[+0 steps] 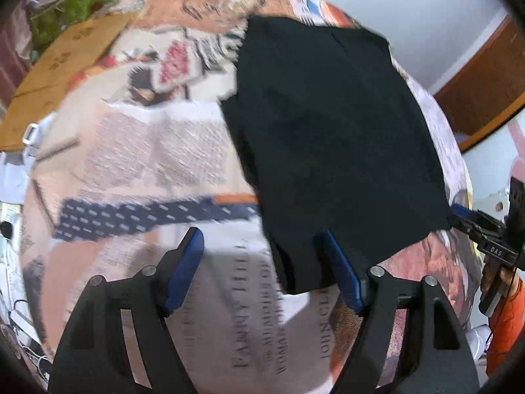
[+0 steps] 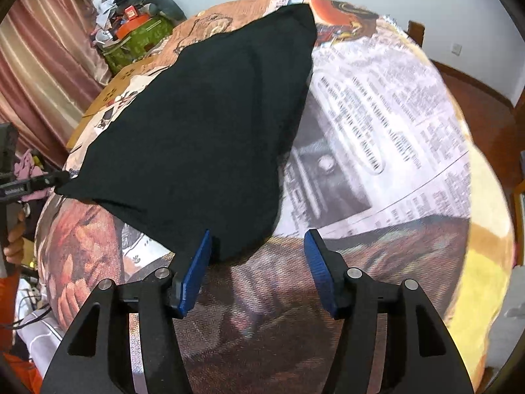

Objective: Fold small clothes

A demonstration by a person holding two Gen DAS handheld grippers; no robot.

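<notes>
Both wrist views steeply downward, close, sharing black garment (image 1: 328,138) (image 2: 203,124)

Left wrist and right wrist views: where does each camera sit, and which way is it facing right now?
Left wrist: sits on the left tongs, looking steeply down at the near left corner of the black garment on the printed cover; own open blue fingers show.
Right wrist: sits on the right tongs, looking down at the garment's near right corner; own open fingers and a hand show.
Shared: garment, cover, and each view catches the other tongs at its edge.
</notes>
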